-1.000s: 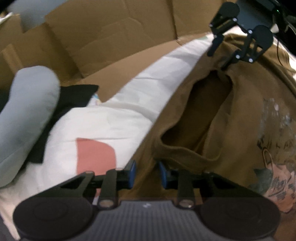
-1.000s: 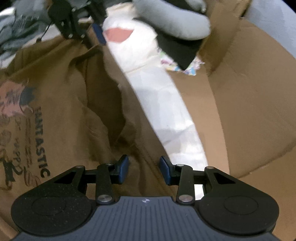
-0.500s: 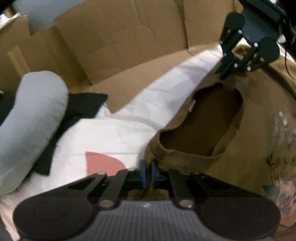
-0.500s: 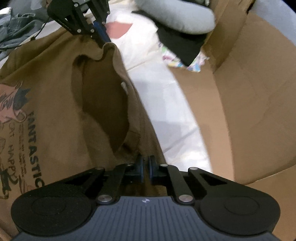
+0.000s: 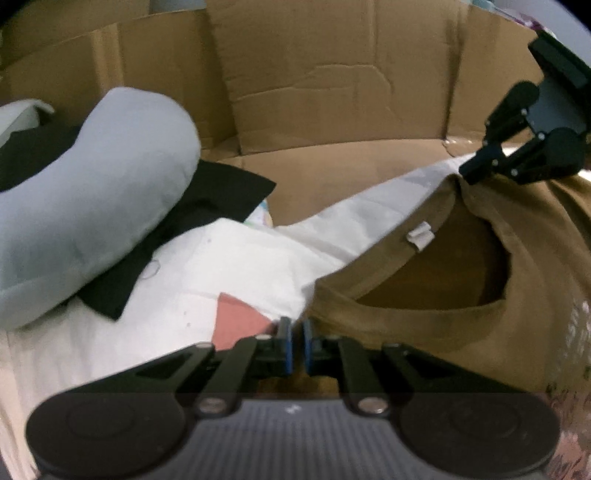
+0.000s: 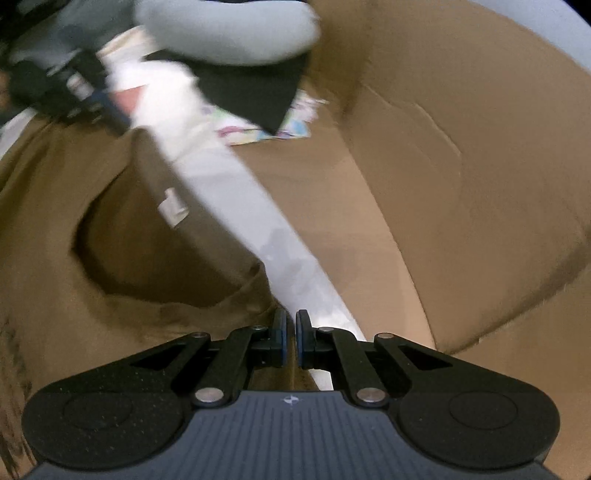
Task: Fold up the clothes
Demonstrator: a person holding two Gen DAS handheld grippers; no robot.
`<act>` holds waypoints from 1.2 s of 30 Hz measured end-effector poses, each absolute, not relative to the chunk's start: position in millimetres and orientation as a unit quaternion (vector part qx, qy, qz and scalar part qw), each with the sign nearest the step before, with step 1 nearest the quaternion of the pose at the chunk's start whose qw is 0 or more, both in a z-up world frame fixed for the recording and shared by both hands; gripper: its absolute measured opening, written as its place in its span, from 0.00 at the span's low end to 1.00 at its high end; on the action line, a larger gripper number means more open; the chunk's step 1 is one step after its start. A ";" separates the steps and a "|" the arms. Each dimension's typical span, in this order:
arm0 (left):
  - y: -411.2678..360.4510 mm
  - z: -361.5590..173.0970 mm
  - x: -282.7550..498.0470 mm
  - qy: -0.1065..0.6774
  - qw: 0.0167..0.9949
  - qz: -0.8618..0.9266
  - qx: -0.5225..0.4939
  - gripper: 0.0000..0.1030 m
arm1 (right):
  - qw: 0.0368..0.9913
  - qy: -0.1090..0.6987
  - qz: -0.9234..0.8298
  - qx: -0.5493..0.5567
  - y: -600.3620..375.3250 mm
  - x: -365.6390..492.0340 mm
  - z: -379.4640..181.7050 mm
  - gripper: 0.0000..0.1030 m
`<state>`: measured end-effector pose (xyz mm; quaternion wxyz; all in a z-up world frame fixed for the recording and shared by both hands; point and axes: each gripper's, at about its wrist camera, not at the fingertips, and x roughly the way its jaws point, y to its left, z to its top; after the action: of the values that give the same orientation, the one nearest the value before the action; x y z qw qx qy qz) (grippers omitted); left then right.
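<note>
A brown printed T-shirt (image 5: 424, 325) (image 6: 55, 295) lies stretched between my two grippers, its neck opening (image 5: 443, 266) gaping and a white label (image 5: 419, 234) (image 6: 173, 210) showing inside the collar. My left gripper (image 5: 295, 328) pinches the shirt's edge beside the collar; its jaws are opening slightly, with brown cloth still between the pads. My right gripper (image 6: 290, 321) is shut on the shirt's edge on the other side of the collar. Each gripper shows in the other's view: the right (image 5: 469, 173) at the far right, the left (image 6: 118, 118) blurred at upper left.
A white sheet (image 5: 240, 266) (image 6: 229, 184) with a pink patch (image 5: 236, 321) lies under the shirt. A grey pillow (image 5: 92, 203) (image 6: 229, 29) rests on black cloth (image 5: 207, 199) (image 6: 255, 88). Cardboard walls (image 5: 332, 92) (image 6: 461, 184) close off the far side.
Both grippers stood open around the shirt's edge, then closed on it. Both have since rolled and shifted sideways, pulling the collar taut between them.
</note>
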<state>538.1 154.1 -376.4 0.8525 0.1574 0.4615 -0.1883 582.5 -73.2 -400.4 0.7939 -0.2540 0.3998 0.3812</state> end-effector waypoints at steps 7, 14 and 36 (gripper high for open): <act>177.2 -347.4 518.9 0.457 0.877 -0.116 0.096 0.15 | 0.815 0.374 0.367 -0.248 -89.9 574.3 -372.9 0.08; 192.0 -332.6 484.5 0.448 0.891 -0.040 0.065 0.15 | 0.813 0.394 0.364 -0.228 -115.0 556.7 -358.1 0.14; 181.2 -377.6 477.9 0.430 0.902 0.022 0.041 0.19 | 0.833 0.432 0.281 -0.203 -152.4 558.3 -414.7 0.13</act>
<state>477.9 181.2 -377.6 0.9018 0.0407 0.4296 0.0224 558.3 -152.4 -414.7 0.8325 -0.2032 0.4319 0.2811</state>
